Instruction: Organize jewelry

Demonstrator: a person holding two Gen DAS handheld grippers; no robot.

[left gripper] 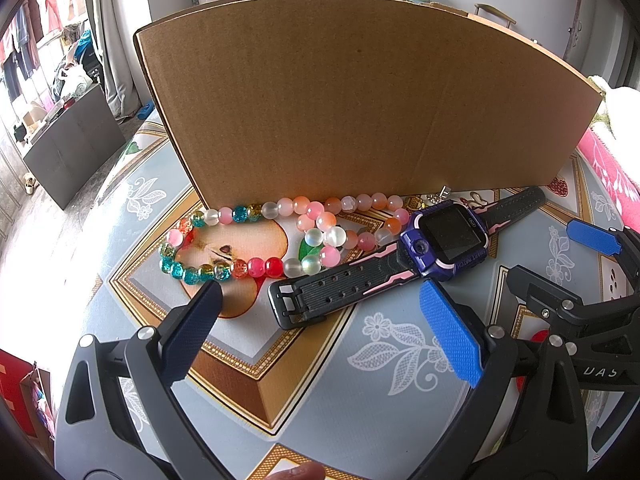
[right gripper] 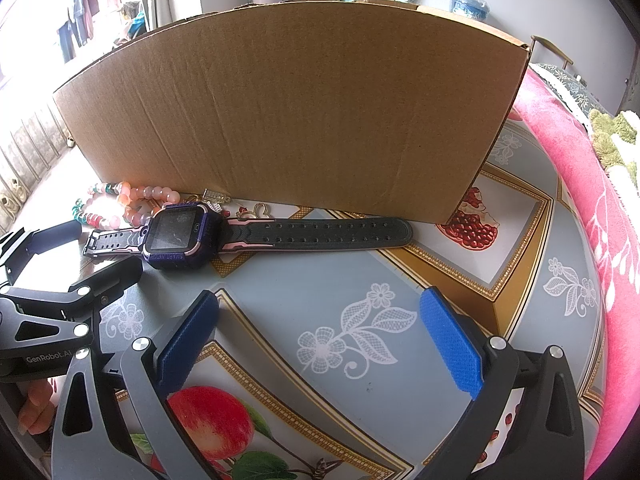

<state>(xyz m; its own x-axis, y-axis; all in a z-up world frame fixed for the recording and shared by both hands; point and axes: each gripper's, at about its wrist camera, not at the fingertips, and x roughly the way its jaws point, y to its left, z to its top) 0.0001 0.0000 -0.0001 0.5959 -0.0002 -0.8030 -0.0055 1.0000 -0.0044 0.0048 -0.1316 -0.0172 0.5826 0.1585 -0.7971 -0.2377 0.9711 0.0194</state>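
Both grippers idle, nothing held: left gripper [left gripper: 320,320] has its fingers spread wide, hovering just near of the watch [left gripper: 408,256]; right gripper [right gripper: 320,332] likewise spread wide over bare tablecloth [right gripper: 280,292], well to the right of the watch face. Jewelry lies on the table at the foot of the cardboard box [left gripper: 360,100]: multicolour bead bracelet [left gripper: 208,244] far left, pink/orange bead bracelet [left gripper: 344,216] touching it and resting against the box wall, small gold charms [left gripper: 476,198] between box and watch strap. Box is closed side on to both cams; its inside is not visible, so contents cannot be told. Judgement: step in hand is the first pick, prob. the watch, w/ left gripper nearest. Recommend: take the watch across the strap near the buckle end, not over the screen; fingers straddle the strap, close fully, lift clear before carrying over the box rim. Beads are round and likely to roll or slip, so pinch through the loop, not on one bead. Keep the right gripper out of the left's path; they sit close. Writing: watch bezel reads "SMART WATCH" in left view; left gripper body reads "GenRobot.AI" in right view; partial "UAS" on right gripper body, not fully legible.
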